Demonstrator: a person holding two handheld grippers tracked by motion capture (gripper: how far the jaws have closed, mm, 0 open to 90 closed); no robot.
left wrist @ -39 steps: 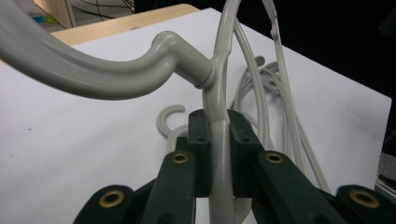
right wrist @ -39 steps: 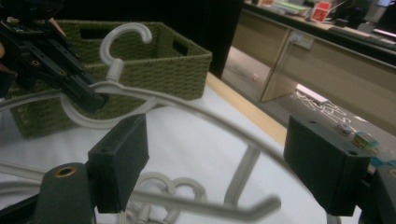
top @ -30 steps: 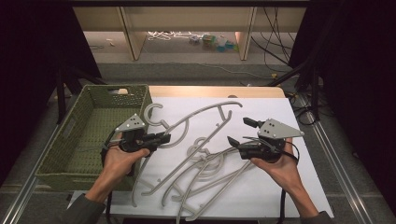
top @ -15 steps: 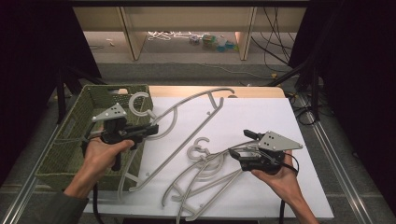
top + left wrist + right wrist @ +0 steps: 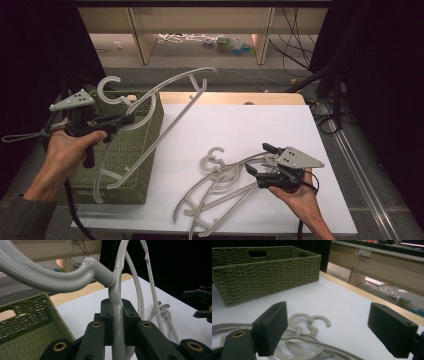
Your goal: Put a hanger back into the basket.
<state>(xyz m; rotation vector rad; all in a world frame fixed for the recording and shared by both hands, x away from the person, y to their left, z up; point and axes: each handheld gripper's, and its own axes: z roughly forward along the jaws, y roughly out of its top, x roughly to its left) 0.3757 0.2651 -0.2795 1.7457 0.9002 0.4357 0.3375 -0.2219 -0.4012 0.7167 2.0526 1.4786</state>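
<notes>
Nearest, the right gripper [image 5: 261, 161] rests low over the white table [image 5: 280, 125], fingers spread wide beside a pile of smooth grey hangers [image 5: 220, 182] with round hooks. Farther left, the left gripper [image 5: 122, 120] is lifted — its fingers pinch one hanger [image 5: 165, 120] by the neck, held above the green woven basket [image 5: 132, 150].

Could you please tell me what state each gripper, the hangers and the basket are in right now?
left gripper: shut on the lifted hanger.
lifted hanger: held tilted in the air above the basket.
right gripper: open, jaws apart, over the hanger pile.
hanger pile: lying flat and tangled on the white table.
green basket: upright, open-topped, at the table's left edge.
</notes>
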